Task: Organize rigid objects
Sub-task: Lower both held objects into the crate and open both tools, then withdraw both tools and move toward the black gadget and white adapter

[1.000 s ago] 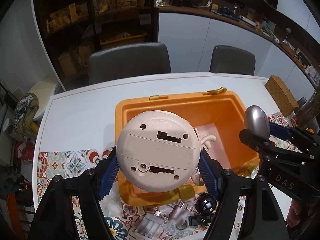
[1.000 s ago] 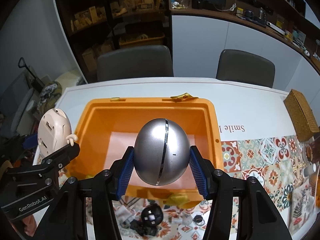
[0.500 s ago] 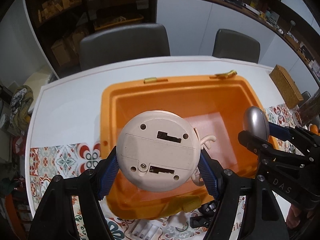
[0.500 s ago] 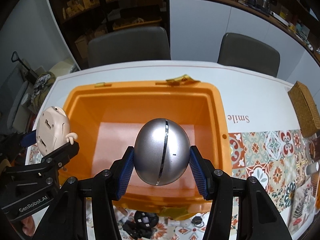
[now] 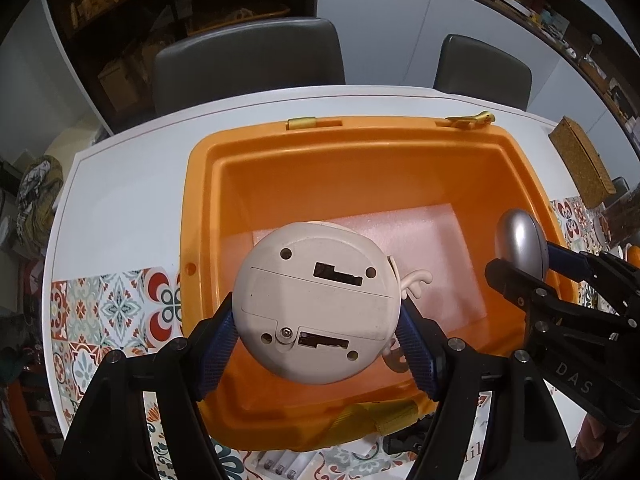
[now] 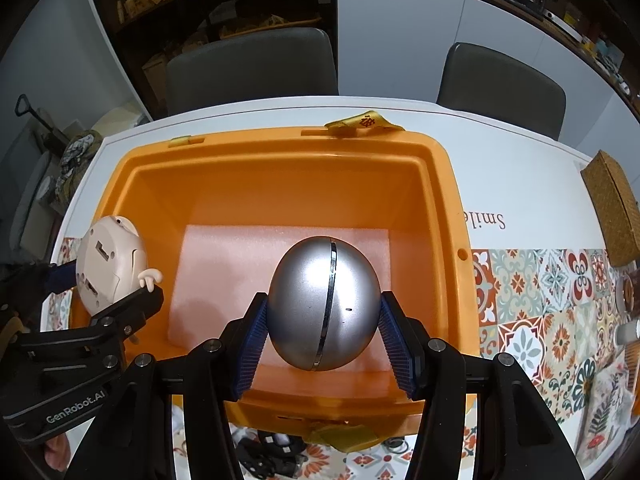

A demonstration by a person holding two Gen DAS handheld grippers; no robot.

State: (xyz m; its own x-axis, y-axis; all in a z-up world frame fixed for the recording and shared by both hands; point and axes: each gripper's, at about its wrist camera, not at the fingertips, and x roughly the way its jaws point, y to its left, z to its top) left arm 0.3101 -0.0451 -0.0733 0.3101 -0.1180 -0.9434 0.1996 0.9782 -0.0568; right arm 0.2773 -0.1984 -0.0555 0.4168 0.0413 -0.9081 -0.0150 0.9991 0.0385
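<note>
Grippers hang over the orange bin (image 6: 444, 216): my left gripper (image 5: 318, 338) pinches a beige round gadget (image 5: 316, 304), my right gripper (image 6: 322, 332) pinches a silver egg-shaped object (image 6: 324, 312).

Both tongs, L (image 5: 318, 346) & R (image 6: 322, 342), clamped, pointing steeply down.

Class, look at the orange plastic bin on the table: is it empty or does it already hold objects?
Empty of objects: the orange plastic bin shows only a pink foam sheet on its floor.
</note>
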